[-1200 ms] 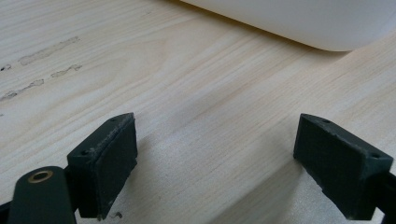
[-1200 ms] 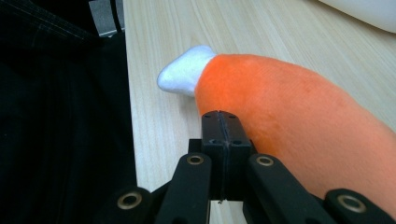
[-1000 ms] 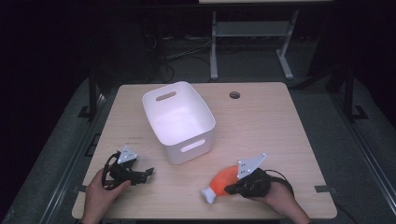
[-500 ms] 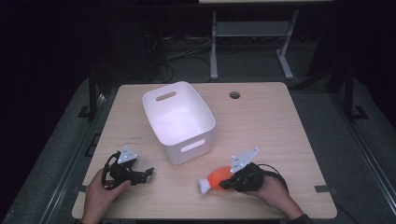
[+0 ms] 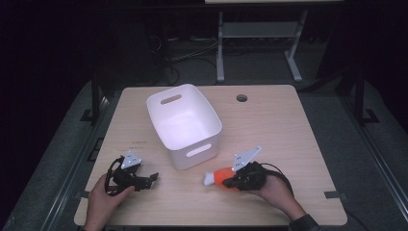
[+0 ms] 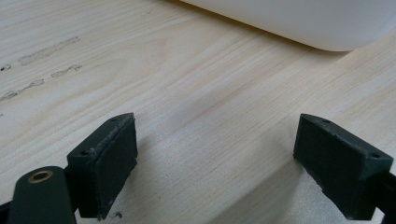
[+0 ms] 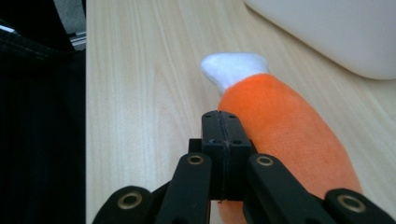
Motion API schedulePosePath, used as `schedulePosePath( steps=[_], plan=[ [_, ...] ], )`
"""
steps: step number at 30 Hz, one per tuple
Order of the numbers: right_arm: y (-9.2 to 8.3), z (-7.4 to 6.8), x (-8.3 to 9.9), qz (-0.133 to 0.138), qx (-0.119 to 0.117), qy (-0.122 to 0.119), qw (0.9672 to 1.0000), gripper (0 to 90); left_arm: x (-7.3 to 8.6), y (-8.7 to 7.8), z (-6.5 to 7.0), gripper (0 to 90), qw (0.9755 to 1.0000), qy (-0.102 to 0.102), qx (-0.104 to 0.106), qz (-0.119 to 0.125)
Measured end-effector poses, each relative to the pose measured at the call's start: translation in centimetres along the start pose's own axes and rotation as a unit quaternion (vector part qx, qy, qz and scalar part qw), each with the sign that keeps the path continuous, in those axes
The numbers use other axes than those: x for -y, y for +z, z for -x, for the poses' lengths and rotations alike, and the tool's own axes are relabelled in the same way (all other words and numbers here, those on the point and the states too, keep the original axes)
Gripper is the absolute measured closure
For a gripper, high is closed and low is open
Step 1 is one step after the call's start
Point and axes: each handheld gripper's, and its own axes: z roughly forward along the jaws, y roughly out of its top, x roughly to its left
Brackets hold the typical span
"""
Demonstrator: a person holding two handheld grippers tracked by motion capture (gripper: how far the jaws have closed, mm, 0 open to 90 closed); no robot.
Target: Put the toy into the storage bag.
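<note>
Plush toy: orange soft plush toy with a white tip (image 7: pixel 285 140), lying on the pale wooden table (image 5: pixel 288 130); it sits just beside the right gripper's fingers, pressed along their outer side, its white tip pointing ahead of them toward the bin.
Right gripper: black two-jaw gripper (image 7: pixel 223 122) held low over the table; its jaws are clenched flat against each other with nothing between them, so the toy is alongside the fingers and not grasped.
Left gripper: black two-jaw gripper (image 6: pixel 217 163) resting close to the table surface, jaws released and spread wide, bare wood between the pads (image 6: pixel 107 163); the bin's rounded base lies ahead of them.
Step in hand: by my reading, the approach to picking up the plush toy, most likely to drop it in the bin. The grip is not yet made.
Next move: it calls for the right jaws to part, shift sideways so that the orange body sits between the fingers, then close on its thick middle. The plush is soft and should squash, so a firm close seems safe.
Risk: with the fingers clenched beside it, any push forward could roll the toy away toward the bin wall.
Bin: white rectangular plastic bin with handle slots (image 5: pixel 185 125), standing upright beyond both sets of fingers, near the toy's white tip but apart from it.
Bin contents: nothing shows inside it in the high view.
</note>
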Motion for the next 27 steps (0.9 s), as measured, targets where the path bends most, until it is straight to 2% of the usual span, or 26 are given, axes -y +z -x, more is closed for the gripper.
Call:
schedulePosePath(
  steps=[13,14,19,27],
  plan=[
    [0.3,1.1,-1.2,-0.007,0.024,0.008,0.9997,89.9,0.0,0.0,0.0,12.9,1.0000,0.000,0.000,-0.001],
    [0.4,1.3,-1.4,-0.006,0.028,0.017,0.9995,89.9,0.0,0.0,0.0,12.9,1.0000,0.000,0.000,-0.001],
    [0.4,1.7,-1.7,-0.010,0.039,0.027,0.9988,89.9,0.0,0.0,0.0,12.9,1.0000,0.000,0.000,-0.001],
    [0.2,1.6,-1.8,-0.010,0.037,0.028,0.9988,89.7,0.0,0.0,0.0,12.9,1.0000,0.000,0.000,-0.001]
  ],
)
